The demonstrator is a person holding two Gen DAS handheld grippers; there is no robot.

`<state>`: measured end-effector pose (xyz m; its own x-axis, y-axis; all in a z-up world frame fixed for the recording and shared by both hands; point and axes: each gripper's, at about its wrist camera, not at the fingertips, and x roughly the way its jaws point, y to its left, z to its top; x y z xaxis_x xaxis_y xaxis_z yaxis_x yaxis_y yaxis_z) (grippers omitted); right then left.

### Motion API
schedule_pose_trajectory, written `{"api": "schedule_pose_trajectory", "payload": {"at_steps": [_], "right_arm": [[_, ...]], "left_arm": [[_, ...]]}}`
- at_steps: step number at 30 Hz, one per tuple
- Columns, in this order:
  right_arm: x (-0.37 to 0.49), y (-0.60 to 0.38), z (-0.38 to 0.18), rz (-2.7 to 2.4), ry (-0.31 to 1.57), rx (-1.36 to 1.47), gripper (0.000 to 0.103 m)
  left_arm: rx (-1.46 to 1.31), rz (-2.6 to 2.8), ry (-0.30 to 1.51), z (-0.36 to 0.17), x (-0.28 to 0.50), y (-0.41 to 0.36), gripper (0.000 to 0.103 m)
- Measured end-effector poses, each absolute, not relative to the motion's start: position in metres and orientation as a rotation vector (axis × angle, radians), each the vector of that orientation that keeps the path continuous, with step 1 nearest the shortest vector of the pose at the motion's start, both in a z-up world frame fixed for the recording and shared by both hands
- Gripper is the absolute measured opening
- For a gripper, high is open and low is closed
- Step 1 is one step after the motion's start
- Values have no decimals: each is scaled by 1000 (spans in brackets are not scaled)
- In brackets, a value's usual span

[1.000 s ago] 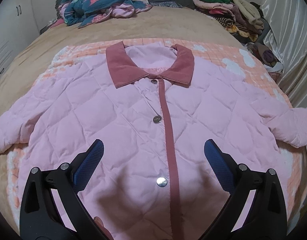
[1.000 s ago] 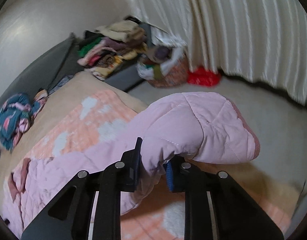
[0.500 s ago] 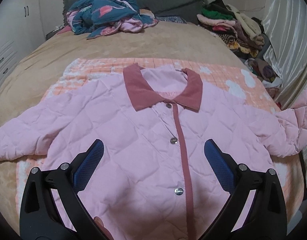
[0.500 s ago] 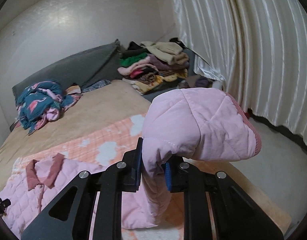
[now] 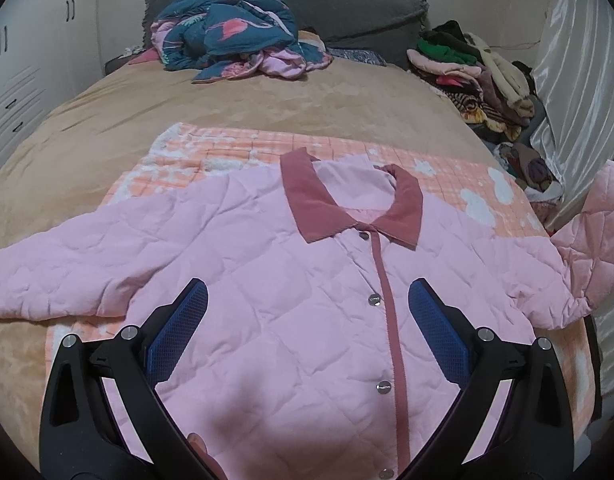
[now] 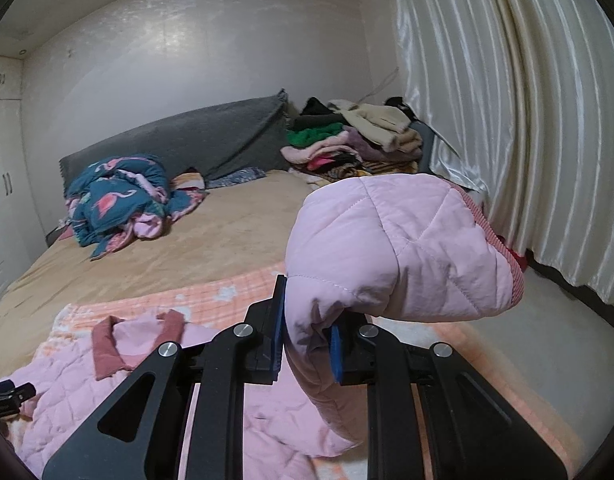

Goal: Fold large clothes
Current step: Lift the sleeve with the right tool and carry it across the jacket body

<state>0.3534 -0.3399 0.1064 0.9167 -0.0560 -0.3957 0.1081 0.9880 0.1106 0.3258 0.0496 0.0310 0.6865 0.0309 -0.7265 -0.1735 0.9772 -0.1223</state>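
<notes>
pink quilted jacket (image 5: 291,312) lies front-up, buttoned, on the orange checked blanket (image 5: 235,148) spread over the bed (image 5: 267,100); collar (image 5: 319,208) points toward the headboard. judged: padded, soft, light for its bulk, slightly slick shell, so it drapes and springs back; pinch near a cuff or hem, where the seam gives bite.

right gripper (image 6: 307,344): jaws nearly closed, pinching the sleeve (image 6: 395,248) just behind its striped cuff; the sleeve end balloons above the pads, the rest hangs down to the jacket body. left gripper (image 5: 307,320): jaws spread wide, nothing between them, hovering over the jacket front.

versus a second ago: the held sleeve is higher, and the right view has swung from floor and curtain toward the headboard and clothes pile (image 6: 347,140). the left view has backed off, so more bed shows.
</notes>
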Motion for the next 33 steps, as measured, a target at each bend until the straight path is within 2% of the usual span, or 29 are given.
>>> {"api": "schedule_pose_trajectory", "payload": {"at_steps": [18, 33], "right_arm": [[367, -233, 116, 79, 398, 50, 17], [388, -127, 60, 227, 470, -11, 17]], "left_arm": [[-337, 133, 780, 43, 315, 107, 94], [-397, 131, 781, 36, 317, 133, 94]]}}
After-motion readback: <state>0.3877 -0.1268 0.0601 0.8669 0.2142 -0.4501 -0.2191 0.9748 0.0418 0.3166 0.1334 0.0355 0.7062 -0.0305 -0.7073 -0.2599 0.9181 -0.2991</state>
